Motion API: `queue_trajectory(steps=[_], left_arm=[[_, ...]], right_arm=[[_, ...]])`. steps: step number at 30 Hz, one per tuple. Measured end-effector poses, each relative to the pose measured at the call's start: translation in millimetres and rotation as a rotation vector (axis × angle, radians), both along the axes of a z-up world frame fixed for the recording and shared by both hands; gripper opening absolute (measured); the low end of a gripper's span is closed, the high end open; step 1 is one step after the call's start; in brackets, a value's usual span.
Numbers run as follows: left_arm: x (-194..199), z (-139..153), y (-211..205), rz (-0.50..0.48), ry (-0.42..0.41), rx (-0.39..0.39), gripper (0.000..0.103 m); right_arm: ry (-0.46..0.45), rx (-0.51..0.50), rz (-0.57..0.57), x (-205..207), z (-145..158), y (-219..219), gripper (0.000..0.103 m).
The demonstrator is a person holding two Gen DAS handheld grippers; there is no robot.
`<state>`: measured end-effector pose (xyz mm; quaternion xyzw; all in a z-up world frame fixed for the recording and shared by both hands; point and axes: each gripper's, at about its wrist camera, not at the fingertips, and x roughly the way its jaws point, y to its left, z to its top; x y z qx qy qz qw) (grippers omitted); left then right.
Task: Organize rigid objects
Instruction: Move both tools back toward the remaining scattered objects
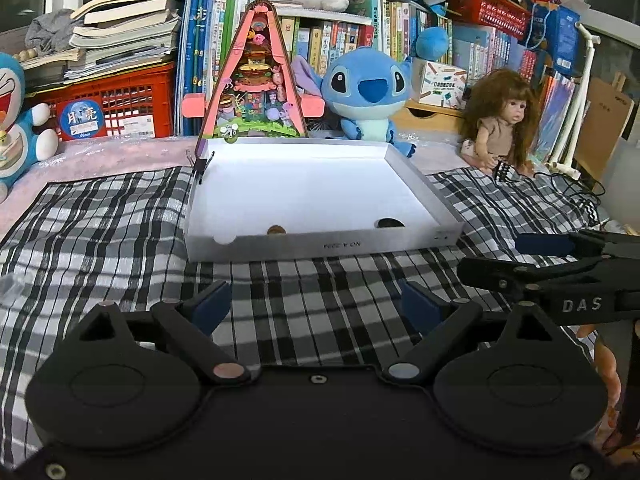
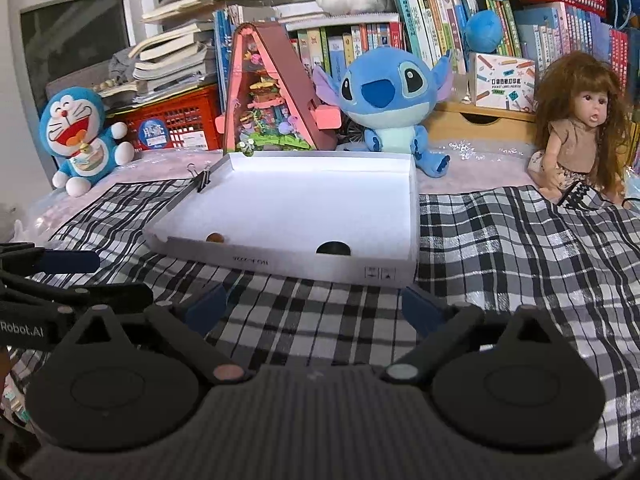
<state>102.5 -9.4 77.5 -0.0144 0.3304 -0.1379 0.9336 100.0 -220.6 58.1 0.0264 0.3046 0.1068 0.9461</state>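
**Both tongs spread wide and empty before the white tray**

Left tongs [image 1: 316, 304] and right tongs [image 2: 314, 306] stand with their blue-padded jaws apart, nothing between them, over a black-and-white checked cloth [image 1: 120, 216]. Just ahead of both lies a shallow white cardboard tray [image 1: 424, 184], rectangular, with low walls. Inside it, against the wall nearest the tongs, sit a small brown round piece [image 2: 215, 237] and a dark round piece [image 2: 333, 249]. A black binder clip [image 2: 202, 179] grips the tray's far left rim. Behind the tray stand a pink triangular toy house [image 1: 256, 80], a blue plush [image 1: 368, 88] and, to the right, a long-haired doll [image 2: 576, 128].
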Motion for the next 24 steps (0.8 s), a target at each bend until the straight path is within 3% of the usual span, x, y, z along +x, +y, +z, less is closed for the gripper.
queue_trajectory(steps=[20, 24], left_arm=[[-76.0, -26.2, 9.9, 0.039, -0.087, -0.013, 0.096], [-83.9, -33.5, 12.5, 0.058, -0.088, -0.019, 0.096]], right_arm=[[-0.135, -0.096, 0.021, -77.3, -22.9, 6.4, 0.103], [-0.124, -0.069, 0.014, -83.6, -29.9, 3.4, 0.103]])
